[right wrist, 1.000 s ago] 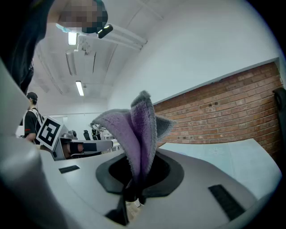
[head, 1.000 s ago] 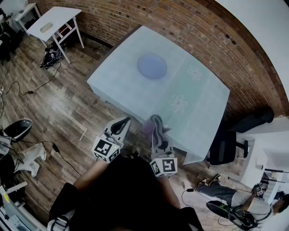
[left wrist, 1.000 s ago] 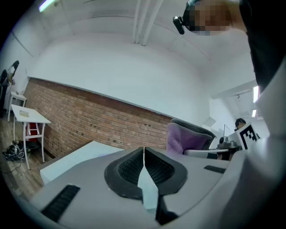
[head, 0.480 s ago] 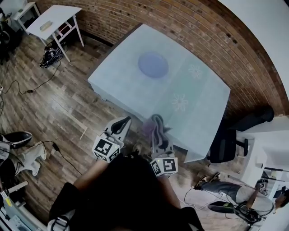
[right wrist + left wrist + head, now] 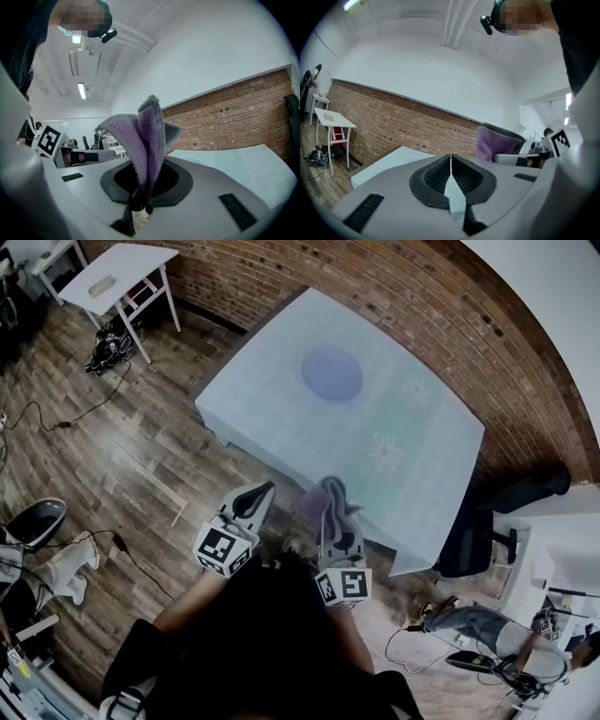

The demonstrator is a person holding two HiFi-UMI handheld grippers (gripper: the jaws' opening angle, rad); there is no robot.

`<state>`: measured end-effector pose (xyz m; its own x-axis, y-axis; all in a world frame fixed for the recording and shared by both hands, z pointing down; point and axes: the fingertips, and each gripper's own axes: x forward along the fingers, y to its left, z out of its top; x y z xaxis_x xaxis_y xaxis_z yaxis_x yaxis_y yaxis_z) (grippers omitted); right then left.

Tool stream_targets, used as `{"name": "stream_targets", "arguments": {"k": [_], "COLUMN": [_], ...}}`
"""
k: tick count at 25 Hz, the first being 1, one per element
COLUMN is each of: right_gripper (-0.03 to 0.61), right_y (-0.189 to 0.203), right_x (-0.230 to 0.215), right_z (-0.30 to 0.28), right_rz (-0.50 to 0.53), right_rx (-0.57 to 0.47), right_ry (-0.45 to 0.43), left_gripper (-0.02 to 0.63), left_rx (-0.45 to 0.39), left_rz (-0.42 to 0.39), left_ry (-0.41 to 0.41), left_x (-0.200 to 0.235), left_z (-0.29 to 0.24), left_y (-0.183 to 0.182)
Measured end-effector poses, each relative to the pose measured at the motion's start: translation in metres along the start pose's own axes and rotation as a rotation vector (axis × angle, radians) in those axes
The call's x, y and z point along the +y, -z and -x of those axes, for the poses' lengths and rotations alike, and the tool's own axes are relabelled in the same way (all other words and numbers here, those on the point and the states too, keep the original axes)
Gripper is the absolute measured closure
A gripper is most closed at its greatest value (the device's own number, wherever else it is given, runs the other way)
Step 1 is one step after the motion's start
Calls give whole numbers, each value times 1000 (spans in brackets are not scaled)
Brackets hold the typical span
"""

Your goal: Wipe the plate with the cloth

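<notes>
A pale purple plate (image 5: 332,372) lies on the far part of the light blue table (image 5: 281,418). My right gripper (image 5: 330,507) is shut on a purple-grey cloth (image 5: 323,497), which stands up in folds out of its jaws (image 5: 149,140). My left gripper (image 5: 255,502) is shut with nothing in it; its jaws meet in the left gripper view (image 5: 451,176). Both grippers hover over the floor just short of the table's near edge, level and side by side. The cloth (image 5: 494,143) also shows at the right of the left gripper view.
A brick wall (image 5: 412,296) runs behind the table. A small white side table (image 5: 117,273) stands at the top left, with cables (image 5: 56,418) on the wood floor. A black office chair (image 5: 473,540) is off the table's right corner.
The table and plate have shifted slightly right and down in the head view. Both grippers keep their places in the picture and their grips, the cloth still in the right one.
</notes>
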<state>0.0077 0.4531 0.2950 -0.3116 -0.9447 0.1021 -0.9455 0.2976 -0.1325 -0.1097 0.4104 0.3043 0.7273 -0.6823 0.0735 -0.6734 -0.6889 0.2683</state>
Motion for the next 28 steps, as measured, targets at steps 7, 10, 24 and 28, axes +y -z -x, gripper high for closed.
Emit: {"name": "stream_targets", "arguments": {"k": [7, 10, 24, 28], "right_gripper": [517, 517, 517, 517], "right_y": [9, 11, -7, -11], "right_x": [24, 24, -38, -66], "right_z": [-6, -10, -89, -118], "right_rz": [20, 16, -7, -7], "right_rx": [3, 18, -8, -13], "right_ry": [31, 39, 23, 5], "left_gripper": [575, 575, 575, 575], "left_rx": [-3, 2, 26, 46], "left_rz": [17, 28, 10, 6], "left_ry": [24, 28, 8, -4], "left_x": [18, 24, 65, 77], "left_z": [17, 12, -73, -109], "left_y": [4, 6, -10, -10]}}
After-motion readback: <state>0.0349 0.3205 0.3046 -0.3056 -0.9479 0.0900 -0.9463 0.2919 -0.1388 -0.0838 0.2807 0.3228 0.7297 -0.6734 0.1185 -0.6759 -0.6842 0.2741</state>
